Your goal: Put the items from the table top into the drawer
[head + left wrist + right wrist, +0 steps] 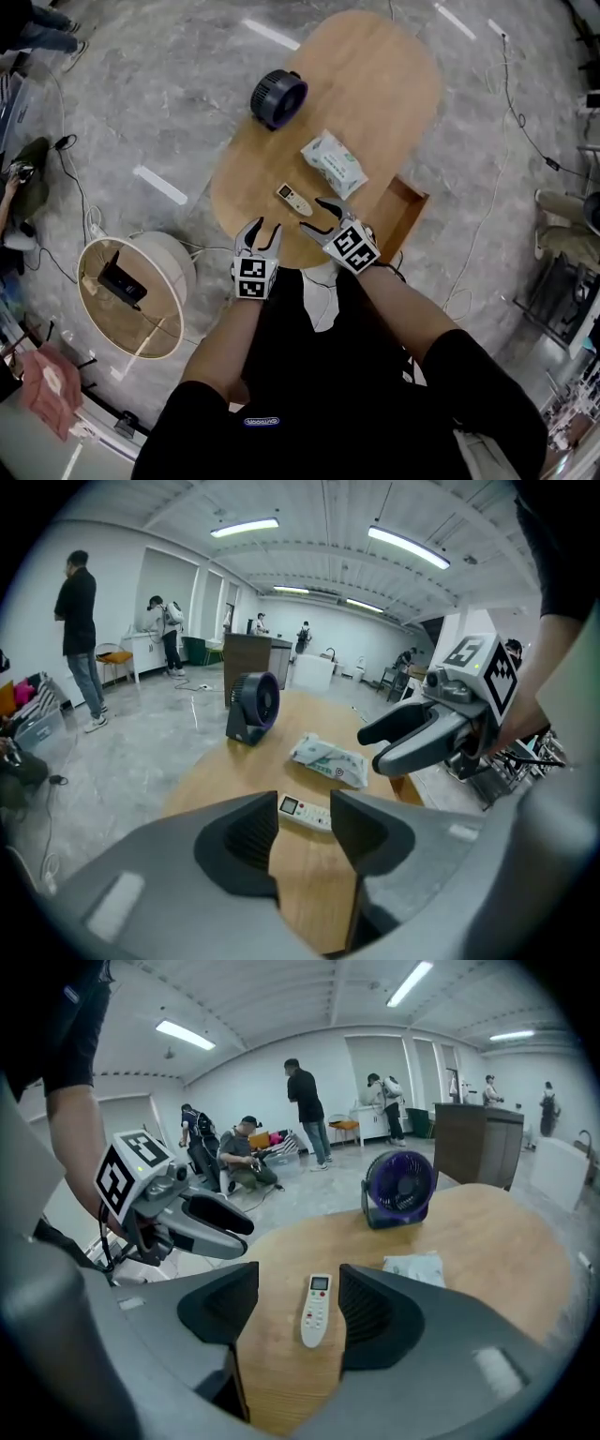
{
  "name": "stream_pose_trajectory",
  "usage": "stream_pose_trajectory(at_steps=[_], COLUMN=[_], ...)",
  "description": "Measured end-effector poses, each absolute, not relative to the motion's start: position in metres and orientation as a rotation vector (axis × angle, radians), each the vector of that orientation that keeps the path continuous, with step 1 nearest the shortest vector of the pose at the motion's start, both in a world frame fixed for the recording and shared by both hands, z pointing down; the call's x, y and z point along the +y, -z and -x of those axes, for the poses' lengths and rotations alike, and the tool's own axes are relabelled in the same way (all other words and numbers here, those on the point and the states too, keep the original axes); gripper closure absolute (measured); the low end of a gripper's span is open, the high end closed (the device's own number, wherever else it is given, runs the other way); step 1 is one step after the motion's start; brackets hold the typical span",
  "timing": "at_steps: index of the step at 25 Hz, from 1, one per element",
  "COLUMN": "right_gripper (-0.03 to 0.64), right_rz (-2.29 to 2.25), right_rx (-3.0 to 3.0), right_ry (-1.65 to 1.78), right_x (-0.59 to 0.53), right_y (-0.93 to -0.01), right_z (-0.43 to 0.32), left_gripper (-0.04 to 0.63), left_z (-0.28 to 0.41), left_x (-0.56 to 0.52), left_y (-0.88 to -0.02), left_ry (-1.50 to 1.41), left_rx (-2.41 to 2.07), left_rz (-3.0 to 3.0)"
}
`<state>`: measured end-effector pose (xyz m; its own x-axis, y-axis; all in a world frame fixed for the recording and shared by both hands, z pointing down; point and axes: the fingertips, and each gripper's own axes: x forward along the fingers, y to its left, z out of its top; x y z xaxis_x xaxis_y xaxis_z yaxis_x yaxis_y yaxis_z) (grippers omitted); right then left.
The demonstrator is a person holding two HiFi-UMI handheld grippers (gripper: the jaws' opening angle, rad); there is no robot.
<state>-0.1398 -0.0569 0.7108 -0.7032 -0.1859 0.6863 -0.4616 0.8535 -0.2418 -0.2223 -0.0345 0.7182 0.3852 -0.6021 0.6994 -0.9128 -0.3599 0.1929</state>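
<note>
My right gripper [319, 216], jaws spread and empty, points at the slim white remote control [316, 1310] on the oval wooden table [375, 84]; left gripper [265, 230] likewise released

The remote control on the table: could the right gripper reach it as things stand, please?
Probably yes. The right gripper has its jaws open, and the remote control lies just ahead, in line with the gap; nothing on the table blocks the way.

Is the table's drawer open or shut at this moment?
Open. In the head view the drawer sticks out from the right edge of the table, with its wooden inside showing.
</note>
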Motion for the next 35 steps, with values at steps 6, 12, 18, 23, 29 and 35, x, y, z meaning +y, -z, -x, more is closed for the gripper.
stream_pose_trajectory(at_steps=[6, 12, 18, 23, 29, 35], right_gripper=[0.336, 0.333, 0.331, 0.336, 0.386, 0.39], right_rz=[-0.44, -0.408, -0.388, -0.408, -0.433, -0.404], right_rx=[-2.195, -2.068, -1.983, -1.931, -1.88, -1.902], right_ry=[-0.554, -0.557, -0.566, -0.593, -0.531, -0.551], right_x=[-0.06, -0.064, -0.06, -0.056, -0.062, -0.059], right_y=[-0.783, -0.841, -0.867, -0.881, -0.887, -0.883], right_z=[0.149, 0.164, 0.177, 0.179, 0.176, 0.173], left_gripper=[0.422, 0.434, 0.434, 0.433, 0.434, 0.434], left_z=[0.227, 0.251, 0.283, 0.289, 0.29, 0.288], left_x=[-0.031, 0.003, 0.03, 0.043, 0.052, 0.061], left_y=[-0.736, -0.721, -0.719, -0.722, -0.719, -0.726], left_ry=[-0.711, -0.663, -0.628, -0.615, -0.597, -0.619], left_rx=[-1.291, -1.305, -1.363, -1.359, -1.349, -1.328], left_rz=[-2.111, -2.124, -2.057, -2.043, -2.054, -2.052])
